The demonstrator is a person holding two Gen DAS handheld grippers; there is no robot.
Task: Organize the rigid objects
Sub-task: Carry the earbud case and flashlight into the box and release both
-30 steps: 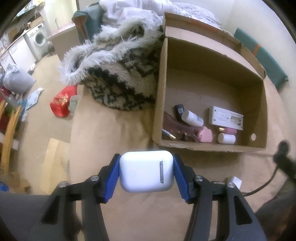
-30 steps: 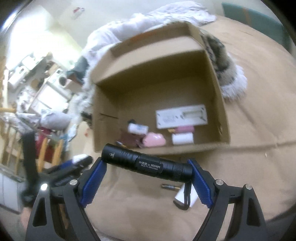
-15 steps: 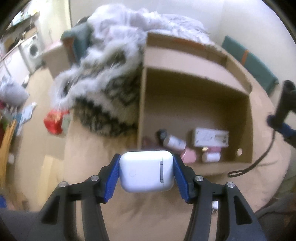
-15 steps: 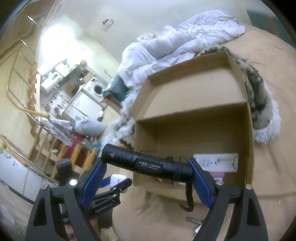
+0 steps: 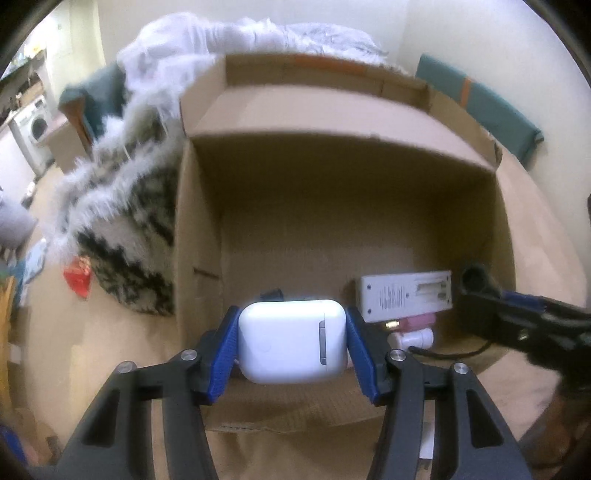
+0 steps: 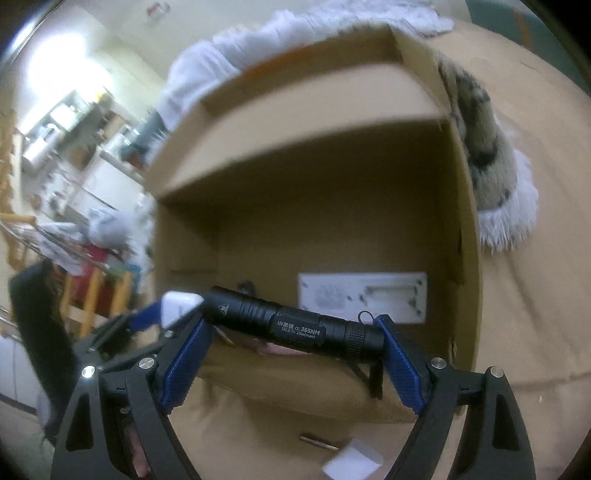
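1. Your left gripper is clenched on a white earbud case; both blue pads press its sides, and it hangs just over the near wall of the cardboard box.
2. Your right gripper grasps a black flashlight by its two ends, so it lies crosswise between the pads, tilted down to the right, with its wrist strap dangling below. It too sits above the box's near wall.
3. On the tan cover outside the box, close under your right gripper, lie a small brass-coloured stick and a white card.
4. On the box floor rest a white rectangular device, label side up, with a pink tube and a white bottle just in front of it.
5. Left of the box lies a fluffy black-and-white blanket, touching its wall.
6. Beyond the box are white bedding and, far left, a washing machine.
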